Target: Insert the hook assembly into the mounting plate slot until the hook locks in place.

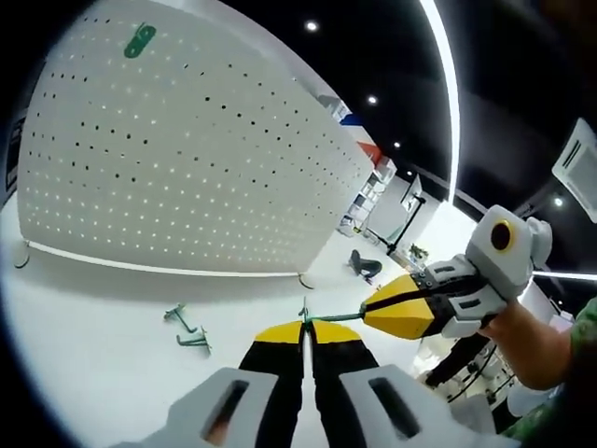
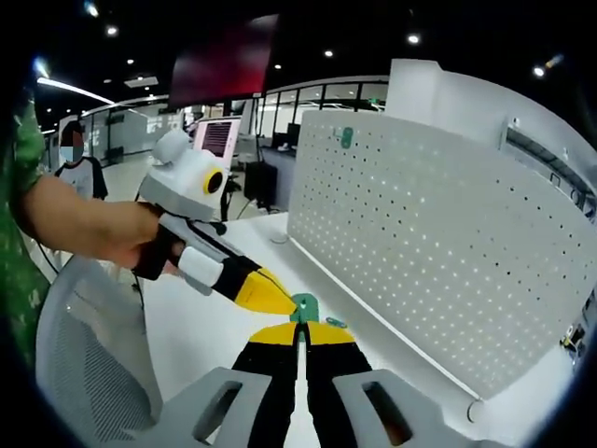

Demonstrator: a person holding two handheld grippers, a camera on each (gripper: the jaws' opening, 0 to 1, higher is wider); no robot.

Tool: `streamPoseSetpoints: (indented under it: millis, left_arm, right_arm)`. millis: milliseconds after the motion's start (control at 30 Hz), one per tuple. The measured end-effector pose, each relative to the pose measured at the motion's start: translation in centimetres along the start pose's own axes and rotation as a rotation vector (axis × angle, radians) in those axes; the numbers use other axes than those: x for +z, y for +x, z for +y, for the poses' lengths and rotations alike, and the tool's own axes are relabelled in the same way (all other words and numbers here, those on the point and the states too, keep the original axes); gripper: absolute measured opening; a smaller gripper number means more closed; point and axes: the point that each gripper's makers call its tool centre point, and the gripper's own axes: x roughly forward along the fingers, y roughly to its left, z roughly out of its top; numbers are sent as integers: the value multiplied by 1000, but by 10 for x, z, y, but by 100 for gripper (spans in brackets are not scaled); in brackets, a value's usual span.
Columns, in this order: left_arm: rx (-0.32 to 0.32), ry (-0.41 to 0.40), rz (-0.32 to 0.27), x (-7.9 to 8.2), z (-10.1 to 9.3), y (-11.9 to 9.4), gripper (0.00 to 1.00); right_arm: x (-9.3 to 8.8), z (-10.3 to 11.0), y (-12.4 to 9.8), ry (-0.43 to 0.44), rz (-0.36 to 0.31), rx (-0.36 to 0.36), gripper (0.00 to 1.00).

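White pegboard [image 1: 187,159] stood at twelve o'clock with one hook [image 1: 140,40] already mounted, while both closed grippers, left [image 1: 304,329] and right [image 2: 300,327], pinched a green hook [image 2: 304,305] between them, insertion not yet begun.

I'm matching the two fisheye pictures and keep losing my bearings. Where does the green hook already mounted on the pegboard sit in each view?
Left gripper view: the mounted green hook sits near the pegboard's upper left corner.
Right gripper view: the mounted green hook sits at the pegboard's top edge, near its left end.
Shared landmark: the white pegboard.
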Motion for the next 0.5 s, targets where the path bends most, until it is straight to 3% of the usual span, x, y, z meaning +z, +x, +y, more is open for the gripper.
streamPoseSetpoints:
  millis: [367, 500]
  left_arm:
    - [-11, -7, 8, 0, -1, 1, 2]
    - [-5, 1, 18, -2, 3, 1, 2]
  right_arm:
    - [-2, 0, -1, 14, -3, 5, 1]
    - [4, 0, -3, 43, -33, 12, 1]
